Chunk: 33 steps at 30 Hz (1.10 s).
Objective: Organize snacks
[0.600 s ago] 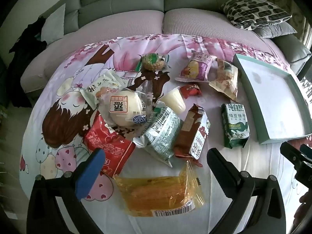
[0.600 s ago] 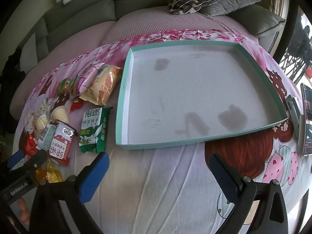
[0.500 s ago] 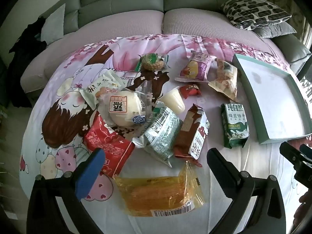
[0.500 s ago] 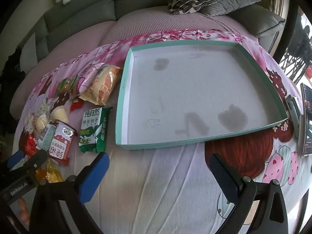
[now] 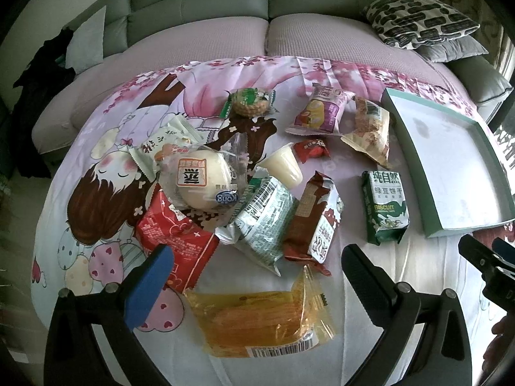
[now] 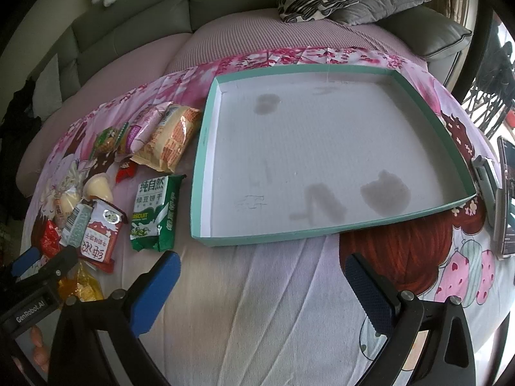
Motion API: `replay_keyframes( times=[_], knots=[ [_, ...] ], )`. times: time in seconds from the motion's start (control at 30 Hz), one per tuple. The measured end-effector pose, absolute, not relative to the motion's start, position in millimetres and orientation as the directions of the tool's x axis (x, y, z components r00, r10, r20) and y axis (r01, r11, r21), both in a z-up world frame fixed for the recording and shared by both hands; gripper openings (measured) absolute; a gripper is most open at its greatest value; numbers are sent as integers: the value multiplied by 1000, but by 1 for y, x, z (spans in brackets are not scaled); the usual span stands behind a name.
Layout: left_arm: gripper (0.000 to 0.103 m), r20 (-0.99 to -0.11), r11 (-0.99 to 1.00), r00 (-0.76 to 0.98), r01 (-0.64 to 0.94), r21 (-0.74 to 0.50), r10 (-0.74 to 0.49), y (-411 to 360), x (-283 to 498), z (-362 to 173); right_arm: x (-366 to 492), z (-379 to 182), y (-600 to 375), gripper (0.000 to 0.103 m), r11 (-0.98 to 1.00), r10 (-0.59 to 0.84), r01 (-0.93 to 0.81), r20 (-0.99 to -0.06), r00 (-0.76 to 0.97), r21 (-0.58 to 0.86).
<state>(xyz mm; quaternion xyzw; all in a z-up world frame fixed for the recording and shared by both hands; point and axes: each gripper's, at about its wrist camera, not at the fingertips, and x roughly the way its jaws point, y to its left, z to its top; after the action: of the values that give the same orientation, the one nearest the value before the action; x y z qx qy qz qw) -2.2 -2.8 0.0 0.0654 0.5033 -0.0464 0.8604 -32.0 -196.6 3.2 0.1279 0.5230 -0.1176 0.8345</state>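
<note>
Nearest, my left gripper [image 5: 257,276]: fingers spread wide, holding nothing, poised over the near edge of the snack heap. My right gripper [image 6: 262,286]: likewise spread and unloaded, above bare cloth in front of the tray.

Between my left fingers, near: a clear yellow-orange plastic packet with a barcode [image 5: 262,320], lying flat.

Next row, left to right: a red foil packet [image 5: 175,238]; a silver-green crinkled foil packet [image 5: 262,220]; a brown-and-white upright biscuit packet [image 5: 313,222]; a green "BISCUIT" packet [image 5: 384,207], just beside the tray's near left corner.

Middle: a round white bun in clear wrap [image 5: 201,177], leaning on the red packet; a small pale jelly cup [image 5: 283,167]; a small red candy wrapper [image 5: 310,149].

Far: a round cookie in green wrap [image 5: 249,103]; a purple-and-white pouch [image 5: 318,111]; a tan snack bag [image 5: 370,132].

Right: a shallow teal-rimmed cardboard tray with a stained white floor [image 6: 201,151], nothing in it.

Change against half a second earlier: none worth logging; both grippers and every packet sit where they did. Judgement: sorting has not begun, and the yellow packet looks the likeliest first pick.
</note>
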Motion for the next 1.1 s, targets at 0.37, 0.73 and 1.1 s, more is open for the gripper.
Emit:
replay_keyframes(
  times=[0.37, 0.73, 1.1],
  knots=[
    [103, -872, 987, 490, 144, 72, -8, -3, -2, 0, -31, 3, -196, 103, 940, -62, 329, -903, 425, 91],
    [103, -872, 987, 490, 142, 77, -3, -4, -2, 0, -32, 2, -197, 103, 940, -62, 328, -904, 424, 90],
    [103, -874, 988, 486, 143, 63, -14, -6, -3, -1, -32, 4, -196, 103, 941, -68, 327, -902, 426, 83]
  ],
)
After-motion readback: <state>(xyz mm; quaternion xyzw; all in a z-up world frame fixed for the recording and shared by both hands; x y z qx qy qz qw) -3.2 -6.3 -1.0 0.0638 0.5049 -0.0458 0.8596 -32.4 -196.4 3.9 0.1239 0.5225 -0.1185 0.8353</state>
